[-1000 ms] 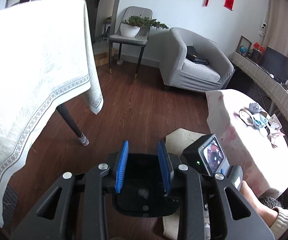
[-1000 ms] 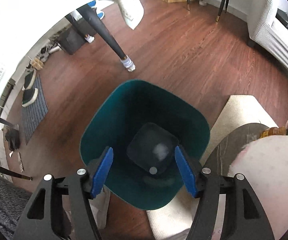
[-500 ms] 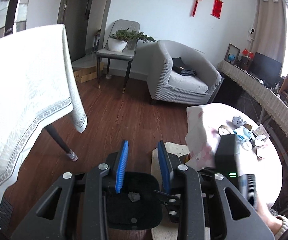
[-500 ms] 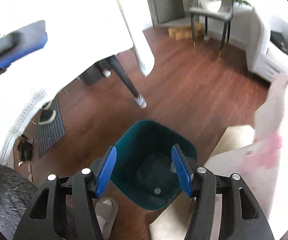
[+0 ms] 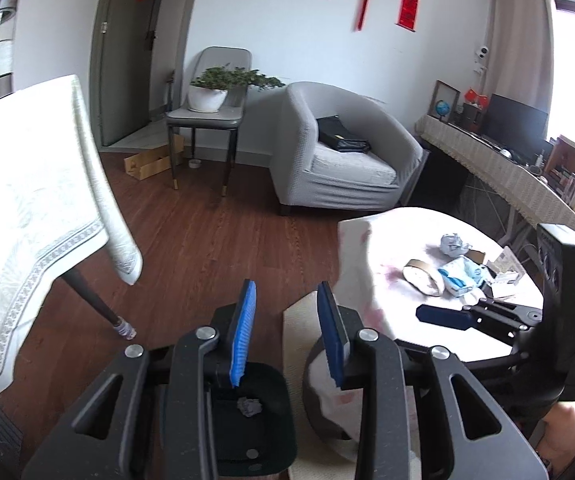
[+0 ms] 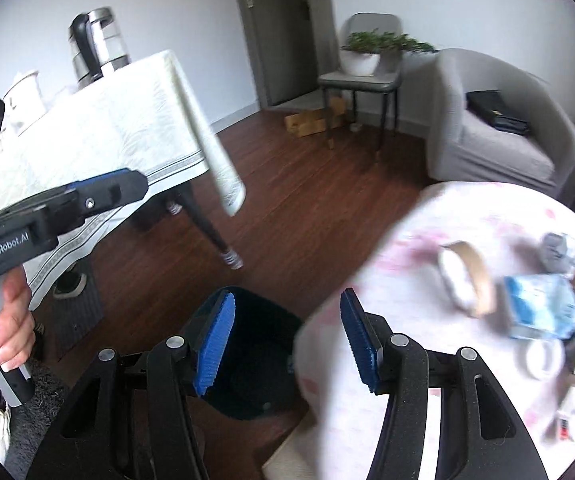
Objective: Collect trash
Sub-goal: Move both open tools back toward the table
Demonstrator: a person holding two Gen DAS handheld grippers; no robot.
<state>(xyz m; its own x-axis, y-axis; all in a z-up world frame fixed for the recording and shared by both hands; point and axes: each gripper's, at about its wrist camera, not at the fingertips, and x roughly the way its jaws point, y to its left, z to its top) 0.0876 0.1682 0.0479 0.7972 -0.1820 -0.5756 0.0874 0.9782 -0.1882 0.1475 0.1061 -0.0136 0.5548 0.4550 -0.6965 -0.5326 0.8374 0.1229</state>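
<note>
Both grippers are empty. Your left gripper (image 5: pixel 285 330) has nothing between its blue pads and its jaws are opening; your right gripper (image 6: pixel 287 344) is also bare and its jaws are closing slightly on air.

One grey crumpled wad (image 5: pixel 249 406) already lies at the bottom of the dark green bin (image 5: pixel 275 384), which stands on the floor just beside the round table (image 5: pixel 403 224).

The remaining trash sits on the table's pink-blotched cloth: a crumpled grey paper ball (image 5: pixel 453 244), a tape roll (image 5: pixel 423 276), a blue-and-white packet (image 5: pixel 461 274) and some small cardboard scraps behind them, all close together.

Risks, as judged from here:
- The pieces crowd each other, so a wide approach may nudge the packet or roll off the far edge.
- The cloth looks loose. If a pad snags it, you drag everything with it.
- The right wrist view is motion-blurred; slow down before you commit to a target.
- Your grippers are near each other over the bin, so they may collide if both reach together.
</note>
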